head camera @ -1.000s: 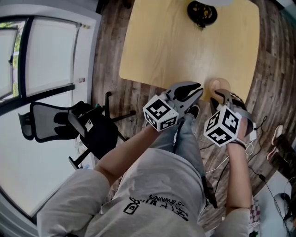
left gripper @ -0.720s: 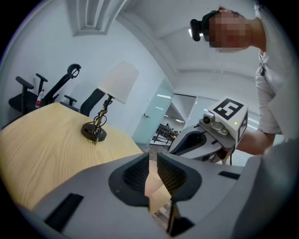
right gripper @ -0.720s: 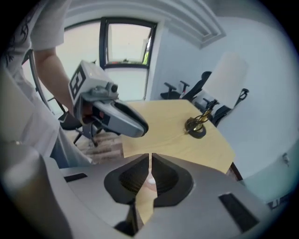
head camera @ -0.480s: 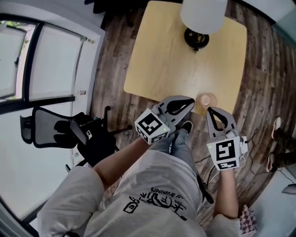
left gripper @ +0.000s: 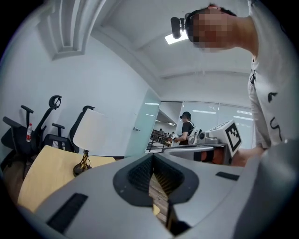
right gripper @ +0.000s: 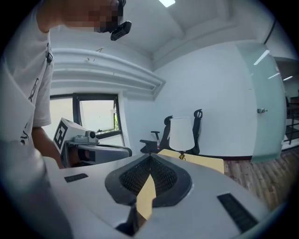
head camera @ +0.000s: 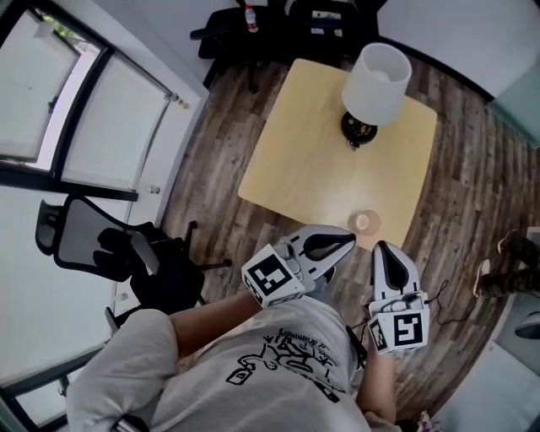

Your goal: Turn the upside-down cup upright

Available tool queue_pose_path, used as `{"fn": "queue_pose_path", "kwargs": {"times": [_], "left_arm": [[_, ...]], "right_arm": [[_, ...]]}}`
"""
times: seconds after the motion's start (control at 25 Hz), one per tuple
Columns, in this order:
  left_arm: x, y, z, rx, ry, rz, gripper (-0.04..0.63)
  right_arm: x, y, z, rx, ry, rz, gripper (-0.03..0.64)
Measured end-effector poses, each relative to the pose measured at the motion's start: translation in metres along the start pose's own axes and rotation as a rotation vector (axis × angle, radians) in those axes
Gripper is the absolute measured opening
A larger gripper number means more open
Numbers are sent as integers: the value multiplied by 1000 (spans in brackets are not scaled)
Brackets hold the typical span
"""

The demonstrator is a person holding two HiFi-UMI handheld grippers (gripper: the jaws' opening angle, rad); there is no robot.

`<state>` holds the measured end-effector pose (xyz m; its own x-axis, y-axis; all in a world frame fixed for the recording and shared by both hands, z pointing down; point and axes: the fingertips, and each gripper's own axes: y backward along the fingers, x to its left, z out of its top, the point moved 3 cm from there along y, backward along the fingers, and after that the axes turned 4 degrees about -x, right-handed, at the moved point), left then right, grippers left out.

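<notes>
A small peach cup (head camera: 364, 223) stands alone on the yellow wooden table (head camera: 312, 169), close to its near edge, its round top facing the head camera. Neither gripper touches it. My left gripper (head camera: 349, 240) hovers high over the near edge, just left of the cup, jaws shut and empty. My right gripper (head camera: 384, 248) floats beside it, a little right of the cup and nearer to me, also shut with nothing held. In the left gripper view the left gripper (left gripper: 153, 156) has its pads together; in the right gripper view the right gripper (right gripper: 150, 157) shows the same. Neither gripper view shows the cup.
A lamp with a white shade (head camera: 376, 78) stands at the table's far side. A black office chair (head camera: 126, 249) sits on the wood floor at left by the window, and more chairs (head camera: 278, 17) stand beyond the table. Someone's feet (head camera: 504, 253) are at right.
Both grippers have lifted well above the table and away from the cup. The right gripper, which was open at the cup, has shut. The cup stays on the table.
</notes>
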<state>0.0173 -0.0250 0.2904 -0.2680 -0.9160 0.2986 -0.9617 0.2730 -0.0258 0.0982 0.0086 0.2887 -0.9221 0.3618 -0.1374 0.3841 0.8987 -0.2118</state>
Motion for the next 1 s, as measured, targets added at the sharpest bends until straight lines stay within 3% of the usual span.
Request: {"fn": "queue_pose_path", "kwargs": {"times": [0.48, 1.0], "left_arm": [[-32, 23, 40, -14, -52, 31, 9], [-44, 27, 34, -21, -104, 42, 9]], "right_arm": [[36, 29, 47, -159, -34, -46, 23], [52, 35, 39, -225, -48, -99, 23]]}}
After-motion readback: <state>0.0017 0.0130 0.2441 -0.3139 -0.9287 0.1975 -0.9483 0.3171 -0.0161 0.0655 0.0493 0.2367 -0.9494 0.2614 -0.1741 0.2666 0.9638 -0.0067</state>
